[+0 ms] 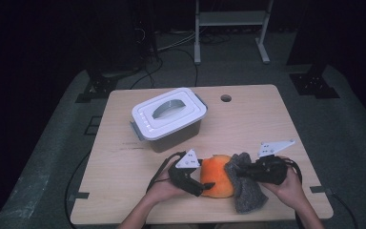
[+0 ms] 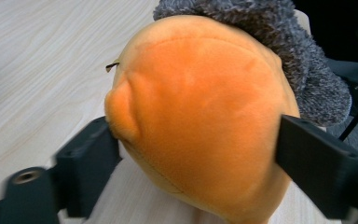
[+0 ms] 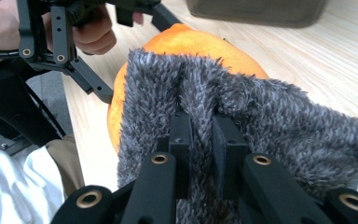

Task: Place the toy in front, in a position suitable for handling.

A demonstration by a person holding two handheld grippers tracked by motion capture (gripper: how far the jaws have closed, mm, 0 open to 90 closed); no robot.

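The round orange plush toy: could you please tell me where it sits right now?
In the high view the round orange plush toy lies near the table's front edge, between the left gripper and the grey fuzzy cloth.

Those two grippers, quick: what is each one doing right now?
Left gripper: fingers closed on either side of the orange plush toy, pressing on it.
Right gripper: shut, pinching a fold of the grey fuzzy cloth.

Left hand-held gripper [image 1: 205, 183] clamped — right hand-held gripper [image 1: 236, 172] pinched.

Black tongs [image 1: 208, 186], brass-ringed screw holes, grey three-cornered plates, trailing cables
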